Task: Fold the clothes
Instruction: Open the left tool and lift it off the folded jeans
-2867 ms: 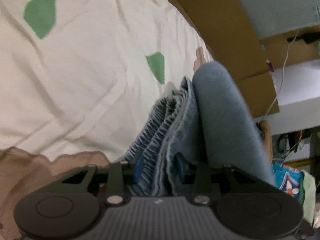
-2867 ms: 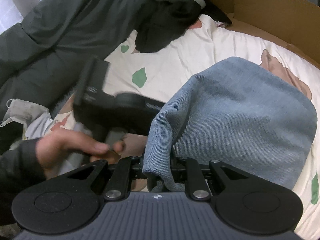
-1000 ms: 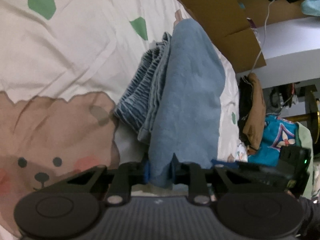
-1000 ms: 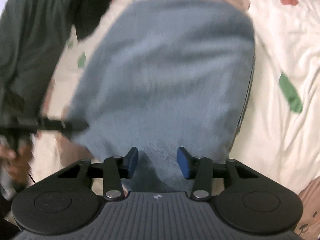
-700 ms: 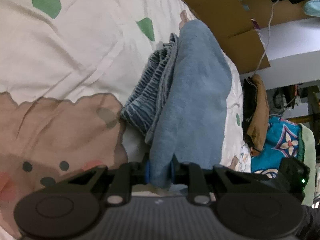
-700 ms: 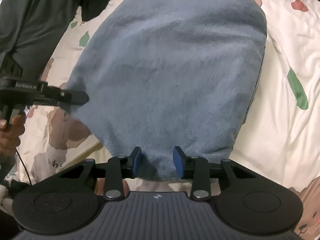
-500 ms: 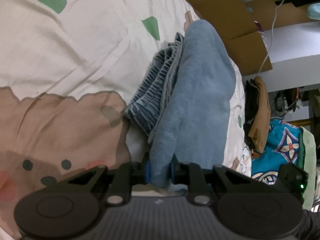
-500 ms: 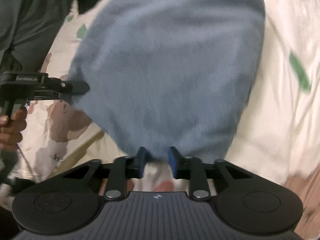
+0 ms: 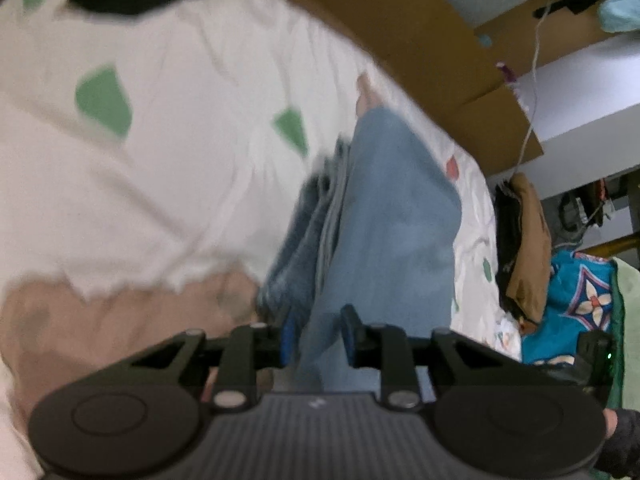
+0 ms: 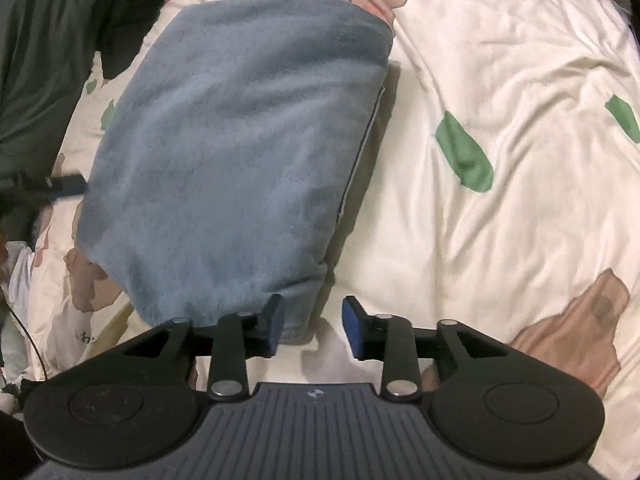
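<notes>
Left wrist view: the left gripper [image 9: 316, 334] has just been opening its jaws, and the near corner of the blue garment [image 9: 384, 232] lies between the blue pads with a gap showing on the right side; the picture is blurred, so the hold looks released rather than clamped. The garment lies folded on the bedspread [image 9: 160, 160], toward the side with the cardboard [image 9: 400, 40].

Right wrist view: the right gripper [image 10: 313, 326] has also just been opening. Its pads stand apart, nothing pinched; the left pad sits at the garment's [image 10: 240, 140] near corner, the right one over bare bedspread [image 10: 500, 200]. The garment rests flat as a tidy rectangle, its far end near the dark clothes [image 10: 44, 80].

The fold appears finished and the letting go is in hand. Next, both tools should probably lift clear without dragging the corners, then go for another piece.
</notes>
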Demonstrator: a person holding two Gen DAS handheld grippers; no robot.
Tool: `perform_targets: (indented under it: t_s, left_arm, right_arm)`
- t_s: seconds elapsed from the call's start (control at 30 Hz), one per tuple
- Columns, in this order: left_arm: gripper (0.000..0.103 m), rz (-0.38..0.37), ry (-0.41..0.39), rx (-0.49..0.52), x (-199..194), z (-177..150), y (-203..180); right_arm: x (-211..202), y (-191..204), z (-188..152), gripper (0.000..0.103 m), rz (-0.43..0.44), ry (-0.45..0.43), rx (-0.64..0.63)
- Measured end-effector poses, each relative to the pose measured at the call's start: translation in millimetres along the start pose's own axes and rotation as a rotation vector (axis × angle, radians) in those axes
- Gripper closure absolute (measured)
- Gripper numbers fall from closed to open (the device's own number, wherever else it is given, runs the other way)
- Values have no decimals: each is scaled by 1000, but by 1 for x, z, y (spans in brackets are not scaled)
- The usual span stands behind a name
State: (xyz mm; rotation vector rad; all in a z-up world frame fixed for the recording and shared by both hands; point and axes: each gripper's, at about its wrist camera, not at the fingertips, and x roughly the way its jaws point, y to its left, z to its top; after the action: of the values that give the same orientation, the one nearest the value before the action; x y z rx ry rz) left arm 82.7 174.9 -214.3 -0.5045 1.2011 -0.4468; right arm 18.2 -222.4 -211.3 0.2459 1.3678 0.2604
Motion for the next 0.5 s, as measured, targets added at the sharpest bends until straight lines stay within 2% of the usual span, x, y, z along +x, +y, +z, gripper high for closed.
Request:
perform_targets:
  t_s: [0.1,0.27,0.37,0.5]
  left_arm:
    - [71,12,-34,60,-3,22,-16]
    - [72,44,-76,169,17,53,-49]
    - [72,24,-103,269,32,63,-75]
    - [72,21,-89,312,59,69,-94]
  right_arm:
    - [6,6,5,63,8,-16,-15]
    - [10,10,24,63,-18,-114,-30]
    - [13,8,41,63,-50,-173,-18]
    - [9,1,65,63,-68,-249,-11]
